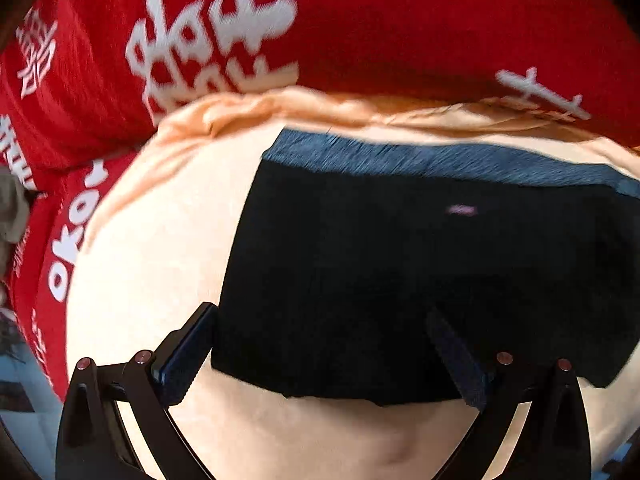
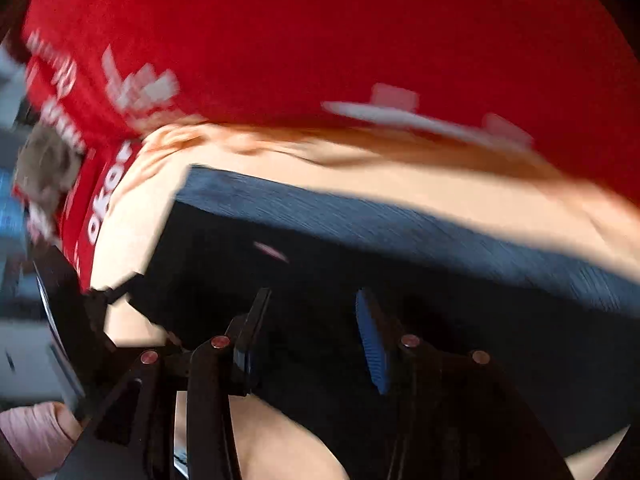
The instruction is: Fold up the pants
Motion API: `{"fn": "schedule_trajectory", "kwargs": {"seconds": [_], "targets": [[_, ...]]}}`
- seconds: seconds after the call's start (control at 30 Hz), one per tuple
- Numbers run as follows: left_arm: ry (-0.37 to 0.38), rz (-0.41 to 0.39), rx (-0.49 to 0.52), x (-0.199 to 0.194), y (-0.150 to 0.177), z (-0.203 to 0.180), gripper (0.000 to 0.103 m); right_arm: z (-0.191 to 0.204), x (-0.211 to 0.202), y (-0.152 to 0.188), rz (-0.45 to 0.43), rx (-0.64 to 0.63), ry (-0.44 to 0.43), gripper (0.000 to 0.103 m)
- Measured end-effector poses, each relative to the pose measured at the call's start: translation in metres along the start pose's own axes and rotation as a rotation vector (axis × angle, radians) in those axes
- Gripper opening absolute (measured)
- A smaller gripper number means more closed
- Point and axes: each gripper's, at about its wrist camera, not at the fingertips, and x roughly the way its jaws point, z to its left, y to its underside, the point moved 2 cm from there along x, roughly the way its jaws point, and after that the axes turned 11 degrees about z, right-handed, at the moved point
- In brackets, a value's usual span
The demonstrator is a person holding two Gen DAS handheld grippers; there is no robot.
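The black pants [image 1: 420,280] lie folded into a flat rectangle on a cream blanket [image 1: 152,240], with a blue-grey ribbed waistband [image 1: 420,160] along the far edge. My left gripper [image 1: 320,316] is open just above the near edge of the pants, its fingers spread wide and nothing between them. In the right wrist view, which is blurred, the same pants [image 2: 400,264] fill the middle. My right gripper [image 2: 312,300] is open over them, with its blue pad [image 2: 372,344] showing. The left gripper's dark frame [image 2: 80,320] shows at that view's left edge.
A red cloth with white lettering [image 1: 360,20] lies behind the cream blanket and wraps round its left side [image 2: 280,40]. A grey crumpled item [image 1: 12,212] sits at the far left. A pink sleeve [image 2: 32,432] shows at the lower left.
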Motion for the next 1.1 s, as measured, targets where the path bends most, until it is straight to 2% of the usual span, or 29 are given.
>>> {"fn": "schedule_trajectory", "kwargs": {"seconds": [0.13, 0.2, 0.27, 0.33, 0.47, 0.53, 0.6, 0.7, 0.73, 0.77, 0.8, 0.87, 0.93, 1.03, 1.07, 1.1], "targets": [[-0.022, -0.028, 0.008, -0.027, -0.007, -0.027, 0.103, -0.086, -0.049, 0.057, -0.095, 0.209, 0.003, 0.046], [-0.032, -0.048, 0.042, -0.041, -0.011, -0.057, 0.103, -0.140, -0.077, 0.088, -0.161, 0.342, 0.040, 0.046], [-0.010, -0.054, 0.077, -0.052, -0.012, -0.085, 0.103, -0.186, -0.099, 0.111, -0.202, 0.450, 0.103, 0.046], [0.019, -0.048, 0.126, -0.058, -0.014, -0.124, 0.103, -0.240, -0.118, 0.137, -0.231, 0.569, 0.156, 0.046], [0.073, -0.026, 0.223, -0.060, -0.011, -0.211, 0.103, -0.320, -0.144, 0.178, -0.259, 0.735, 0.245, 0.046], [0.102, -0.014, 0.270, -0.061, -0.008, -0.268, 0.103, -0.355, -0.157, 0.191, -0.279, 0.777, 0.273, 0.046], [0.128, -0.004, 0.296, -0.059, -0.009, -0.311, 0.103, -0.388, -0.166, 0.200, -0.302, 0.812, 0.299, 0.046], [0.148, -0.007, 0.316, -0.061, -0.012, -0.356, 0.103, -0.417, -0.170, 0.196, -0.315, 0.810, 0.297, 0.043], [0.159, -0.008, 0.318, -0.061, -0.014, -0.366, 0.103, -0.427, -0.169, 0.193, -0.312, 0.814, 0.279, 0.035], [0.170, -0.011, 0.321, -0.062, -0.015, -0.379, 0.103, -0.434, -0.168, 0.189, -0.313, 0.822, 0.259, 0.013], [0.170, -0.012, 0.325, -0.061, -0.015, -0.386, 0.103, -0.437, -0.170, 0.185, -0.318, 0.820, 0.259, 0.007], [0.145, 0.007, 0.347, -0.054, -0.011, -0.400, 0.103, -0.438, -0.175, 0.180, -0.344, 0.802, 0.270, 0.007], [0.103, 0.065, 0.354, -0.039, -0.010, -0.406, 0.103, -0.446, -0.172, 0.181, -0.323, 0.811, 0.262, 0.007], [0.170, 0.106, 0.307, -0.034, -0.014, -0.400, 0.103, -0.451, -0.170, 0.191, -0.292, 0.864, 0.238, 0.013], [0.182, 0.112, 0.301, -0.034, -0.015, -0.398, 0.103, -0.446, -0.173, 0.194, -0.290, 0.867, 0.233, 0.017], [0.185, 0.111, 0.300, -0.034, -0.016, -0.398, 0.103, -0.438, -0.176, 0.198, -0.283, 0.855, 0.236, 0.017]]}}
